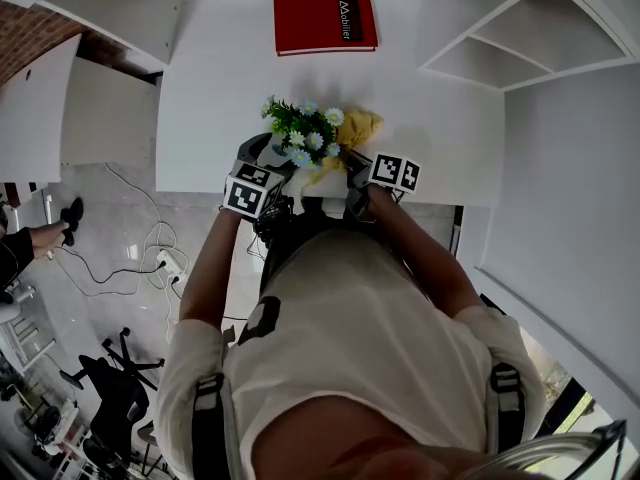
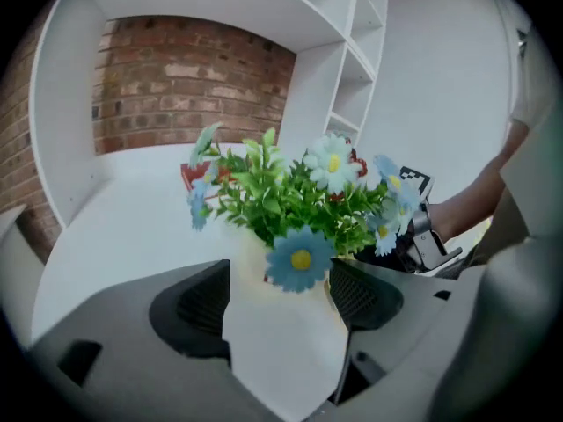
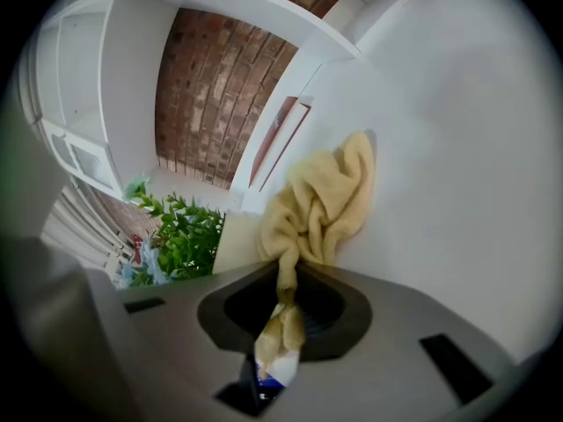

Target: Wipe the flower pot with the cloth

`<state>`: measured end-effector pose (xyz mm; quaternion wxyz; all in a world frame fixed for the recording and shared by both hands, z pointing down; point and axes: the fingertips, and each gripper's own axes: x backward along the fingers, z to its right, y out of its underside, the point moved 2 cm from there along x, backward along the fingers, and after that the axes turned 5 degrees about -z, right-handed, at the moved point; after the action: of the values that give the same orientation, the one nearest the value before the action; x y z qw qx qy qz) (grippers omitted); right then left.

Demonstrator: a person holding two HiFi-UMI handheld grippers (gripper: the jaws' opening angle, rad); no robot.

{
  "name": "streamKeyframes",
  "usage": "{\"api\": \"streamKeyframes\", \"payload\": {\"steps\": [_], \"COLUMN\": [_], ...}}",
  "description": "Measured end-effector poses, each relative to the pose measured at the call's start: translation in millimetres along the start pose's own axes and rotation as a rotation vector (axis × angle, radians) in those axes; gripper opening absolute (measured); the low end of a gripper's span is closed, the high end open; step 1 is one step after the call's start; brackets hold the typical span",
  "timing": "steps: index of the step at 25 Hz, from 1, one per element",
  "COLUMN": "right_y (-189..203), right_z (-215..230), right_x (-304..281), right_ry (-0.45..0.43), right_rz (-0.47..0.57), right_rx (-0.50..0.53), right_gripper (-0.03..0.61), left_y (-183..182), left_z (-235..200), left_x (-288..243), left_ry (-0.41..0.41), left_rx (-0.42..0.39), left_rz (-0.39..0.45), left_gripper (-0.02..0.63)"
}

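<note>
Right gripper clamps the yellow cloth, left gripper grips the flower pot, half-hidden beneath its flowers

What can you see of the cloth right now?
The cloth is pale yellow, soft and terry-like, bunched into loose folds. One twisted end is pinched in the shut jaws of the right gripper; the rest bulges out ahead of them. It sits beside the pot, on its right in the head view, and seems to rest against it.
</note>
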<state>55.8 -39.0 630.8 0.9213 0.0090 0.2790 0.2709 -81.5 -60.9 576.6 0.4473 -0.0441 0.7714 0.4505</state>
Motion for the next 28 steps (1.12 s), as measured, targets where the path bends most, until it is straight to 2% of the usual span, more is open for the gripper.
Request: {"api": "streamKeyframes", "payload": {"steps": [2,4,8,11,13,17,20,24,28], "right_y": [-3,-4,-10,-23,-30,-27,-20,-14,-11], "right_z": [2,3,-16,-36,-42,-34,-20,-7,-6], "right_x": [1,3,13,18,18,14,5,-6,-15], "right_ry": [-0.005,-0.014,-0.085,-0.154,-0.168,-0.178,-0.152,-0.066,0.015], "right_rz": [-0.003,-0.007,0.015,0.064,0.094,0.132,0.144,0.095,-0.010], "right_rx": [-0.001,-0.013,-0.059,-0.072,-0.067,-0.119,-0.161,-0.081,0.074], "right_gripper": [0.057,0.057,0.057,0.058,0.057,0.055,0.051,0.048,0.052], "left_y": [-17,-27,-34,-34,-33,-28,-21,-19,-15], "left_z": [-6,-7,-3,0,3,10,12,13,10], "left_x": [-6,-14,-21,-24,-25,-23,-21,-18,-13], "left_ry": [0.063,0.111,0.152,0.151,0.131,0.049,-0.034,-0.101,-0.134], "left_rx": [-0.105,-0.171,-0.197,-0.133,-0.076,0.002,0.068,0.126,0.151], "left_rz": [0.025,0.014,0.016,0.060,0.097,0.176,0.200,0.225,0.223], "left_gripper": [0.345,0.353,0.356,0.354,0.354,0.354,0.354,0.354,0.354]}}
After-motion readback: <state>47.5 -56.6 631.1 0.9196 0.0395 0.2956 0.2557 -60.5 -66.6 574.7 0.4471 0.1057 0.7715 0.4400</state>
